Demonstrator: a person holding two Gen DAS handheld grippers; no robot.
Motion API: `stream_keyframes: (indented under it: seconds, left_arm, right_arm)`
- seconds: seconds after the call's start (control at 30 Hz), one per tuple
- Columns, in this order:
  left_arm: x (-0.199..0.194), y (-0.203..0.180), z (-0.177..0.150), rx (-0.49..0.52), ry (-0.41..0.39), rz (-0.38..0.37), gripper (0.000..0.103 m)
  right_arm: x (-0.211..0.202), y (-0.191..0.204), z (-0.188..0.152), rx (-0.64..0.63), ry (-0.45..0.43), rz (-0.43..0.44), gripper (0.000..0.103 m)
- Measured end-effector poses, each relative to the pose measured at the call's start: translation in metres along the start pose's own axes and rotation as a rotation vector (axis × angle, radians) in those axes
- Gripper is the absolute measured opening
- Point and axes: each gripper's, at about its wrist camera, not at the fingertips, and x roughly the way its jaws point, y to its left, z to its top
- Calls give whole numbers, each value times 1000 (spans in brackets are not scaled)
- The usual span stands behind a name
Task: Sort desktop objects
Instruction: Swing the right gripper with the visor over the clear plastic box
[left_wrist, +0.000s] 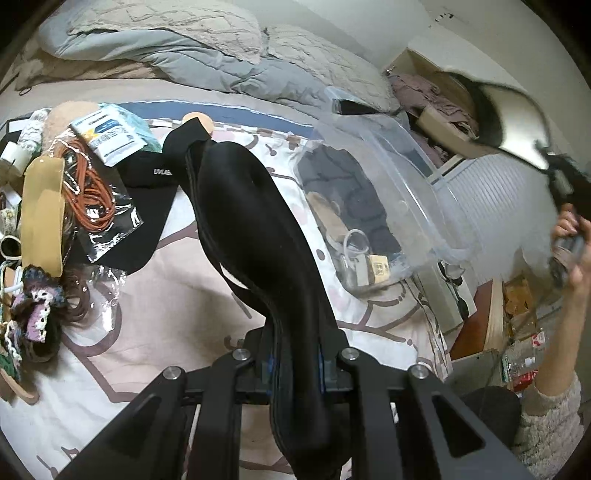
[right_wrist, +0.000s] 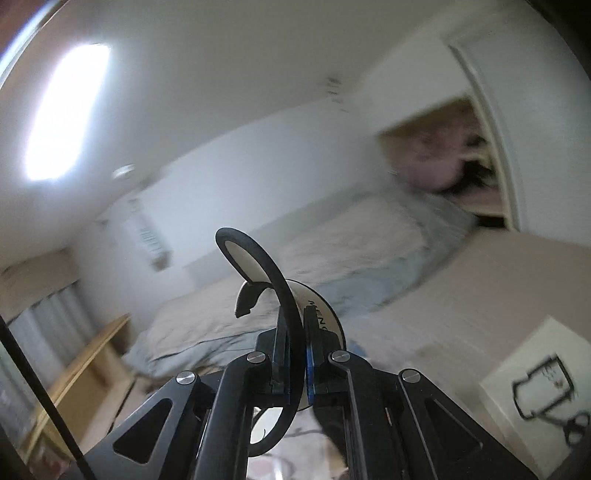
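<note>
In the left wrist view my left gripper is shut on a long black padded, insole-like piece, which juts forward above the patterned bedspread. At the far right a hand holds my right gripper, raised over the bed's edge. It is shut on a curved cream piece with a black rim. The right wrist view is blurred. It shows the right gripper clamped on that thin cream piece, which has a black rim and some print.
A clear plastic box lies on the bed to the right, with a beige insole, a cable and a small carton inside. A pile with an orange cord in a bag, a tan insole and a crocheted piece lies at the left. Pillows and a quilt are behind.
</note>
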Motion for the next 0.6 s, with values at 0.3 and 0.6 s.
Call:
stream_keyframes:
  seconds: [0.3, 0.6]
  left_arm:
    - [8, -3, 2, 16, 24, -8, 16]
    - [13, 0, 2, 7, 44, -14, 16]
  right_arm:
    - [63, -46, -38, 127, 67, -201, 6]
    - [66, -29, -32, -115, -17, -355, 6]
